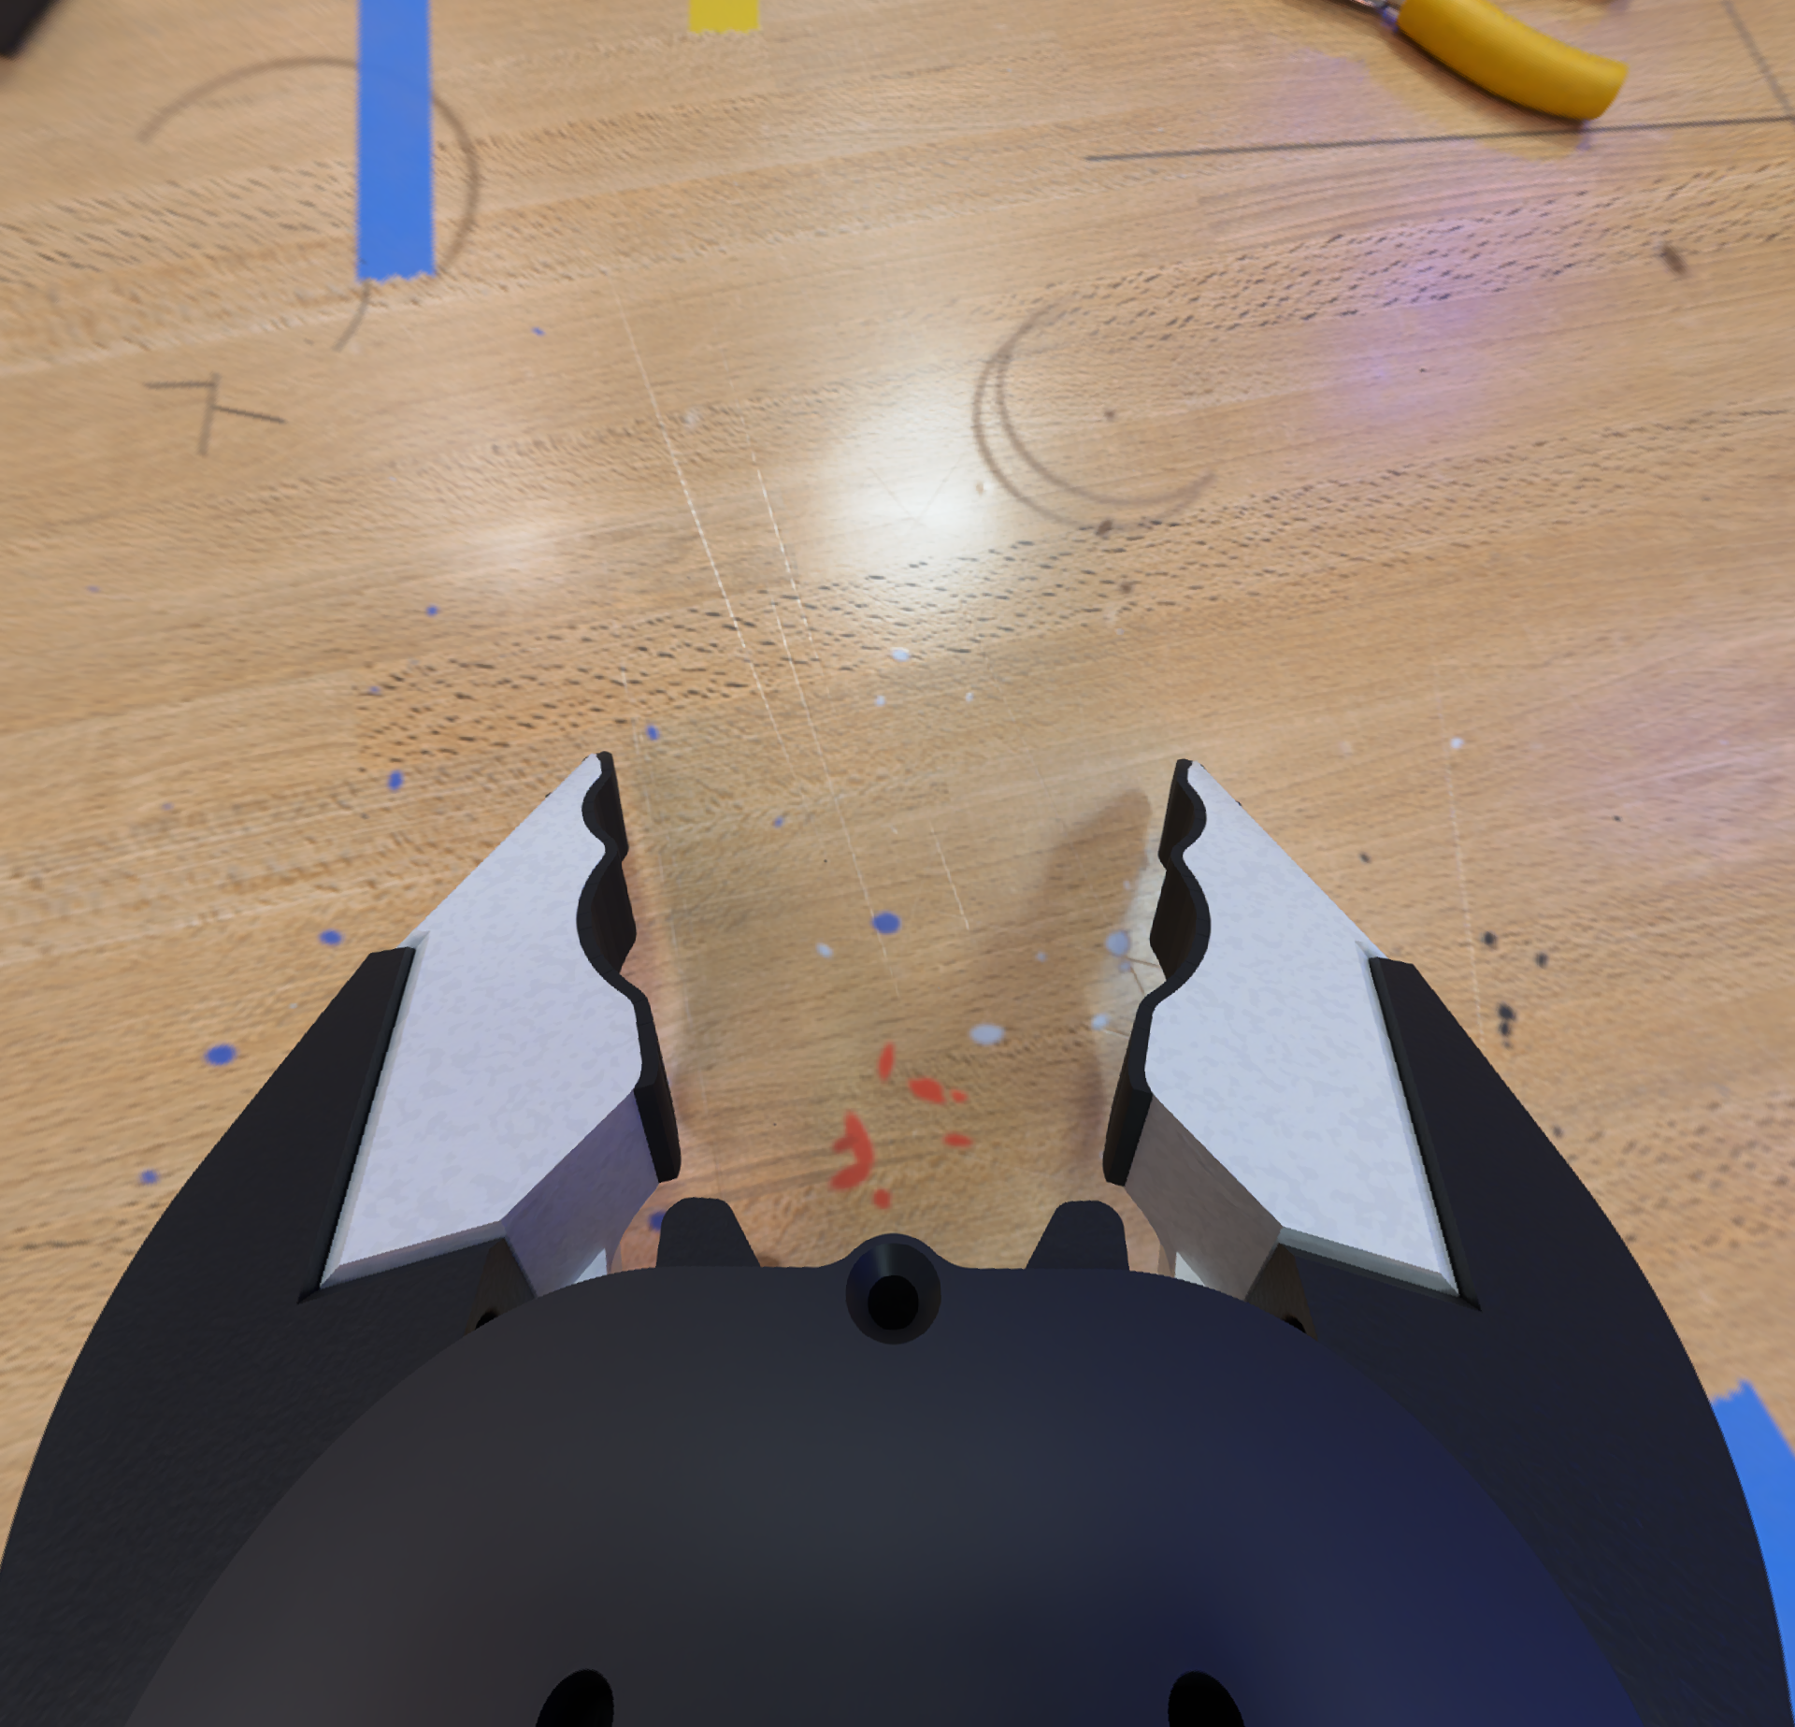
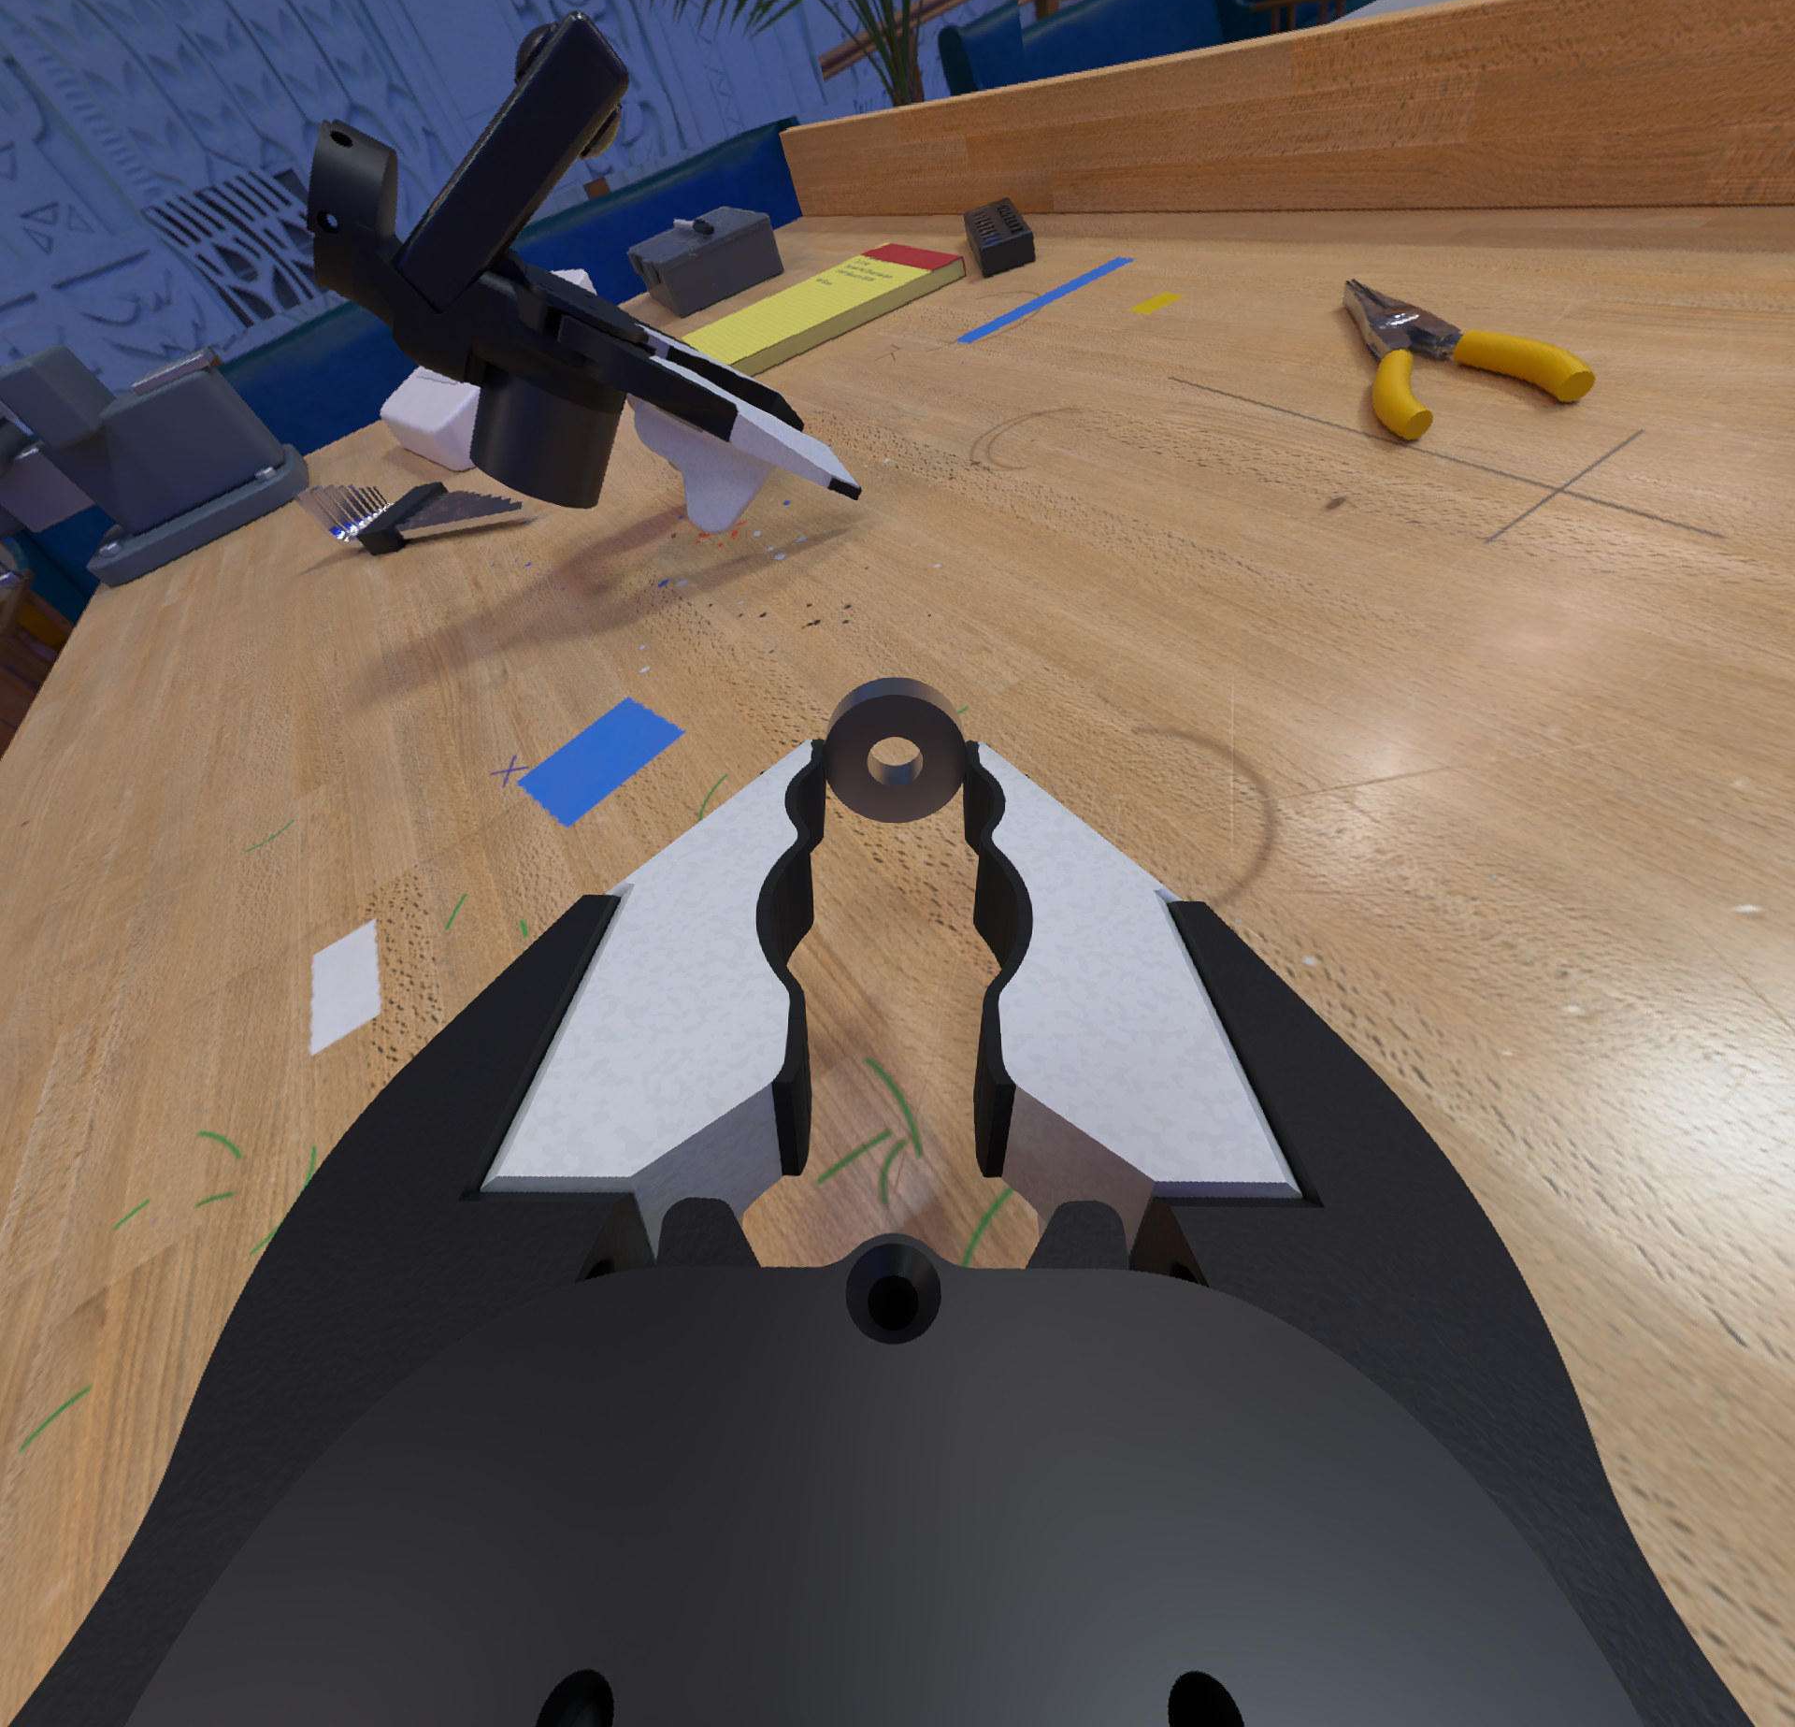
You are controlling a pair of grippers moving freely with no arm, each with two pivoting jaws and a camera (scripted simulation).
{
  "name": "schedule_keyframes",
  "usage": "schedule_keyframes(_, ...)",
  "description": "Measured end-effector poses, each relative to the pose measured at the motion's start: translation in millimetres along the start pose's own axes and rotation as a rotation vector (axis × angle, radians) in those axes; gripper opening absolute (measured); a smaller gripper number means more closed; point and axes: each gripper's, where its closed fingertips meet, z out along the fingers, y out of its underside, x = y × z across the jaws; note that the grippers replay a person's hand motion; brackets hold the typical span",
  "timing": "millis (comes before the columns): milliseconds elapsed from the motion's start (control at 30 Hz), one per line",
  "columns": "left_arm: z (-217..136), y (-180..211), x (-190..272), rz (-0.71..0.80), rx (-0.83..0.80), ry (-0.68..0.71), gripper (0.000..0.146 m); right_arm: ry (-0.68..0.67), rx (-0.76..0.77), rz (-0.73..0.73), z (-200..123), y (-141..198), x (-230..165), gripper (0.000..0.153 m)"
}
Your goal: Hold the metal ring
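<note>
In the right wrist view a dark grey metal ring (image 2: 894,753) with a round hole sits pinched between the tips of my right gripper (image 2: 894,759), held a little above the wooden workbench (image 2: 1263,709). The right gripper is shut on the ring. My left gripper (image 1: 892,767) is open and empty, with its fingers wide apart over bare wood and paint specks. It also shows farther off in the right wrist view (image 2: 767,456), hovering tilted above the bench to the upper left. The ring does not show in the left wrist view.
Yellow-handled pliers (image 2: 1457,354) lie at the far right and also show in the left wrist view (image 1: 1476,19). A yellow notepad (image 2: 826,306), grey boxes (image 2: 704,257), a vise (image 2: 146,456) and a set of metal blades (image 2: 408,510) stand along the far left edge. Blue tape (image 2: 602,757) lies near the ring.
</note>
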Motion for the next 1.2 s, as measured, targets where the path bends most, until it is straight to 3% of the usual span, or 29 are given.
schedule_keyframes(133,-1,2,2,-0.013,-0.013,0.046,0.102,0.003,-0.002,-0.005,0,0,0,0.028)
schedule_keyframes(467,-21,-21,3,-0.025,0.092,0.028,0.100,0.002,0.000,-0.007,0,0,0,0.028)
schedule_keyframes(500,-25,-26,6,-0.024,0.114,0.048,0.092,0.002,0.000,-0.007,0,0,0,0.028)
schedule_keyframes(567,-37,-38,9,-0.039,0.220,0.064,0.028,0.002,0.001,-0.008,0,0,-1,0.028)
schedule_keyframes(600,-40,-41,11,-0.032,0.233,0.088,0.013,0.002,0.001,-0.009,0,0,-1,0.028)
schedule_keyframes(633,-42,-40,11,-0.031,0.219,0.096,0.013,0.002,0.001,-0.009,0,0,-1,0.028)
schedule_keyframes(733,-37,-34,8,-0.035,0.173,0.083,0.039,0.001,-0.003,-0.007,0,0,0,0.028)
schedule_keyframes(867,-22,-20,3,-0.036,0.109,0.053,0.050,0.003,-0.001,-0.004,0,0,0,0.028)
schedule_keyframes(1000,-10,-22,-1,0.009,0.066,-0.009,0.081,0.002,-0.008,0.008,1,1,1,0.028)
schedule_keyframes(1200,15,-54,-1,0.107,-0.005,-0.063,0.094,-0.004,0.002,0.026,1,-1,2,0.028)
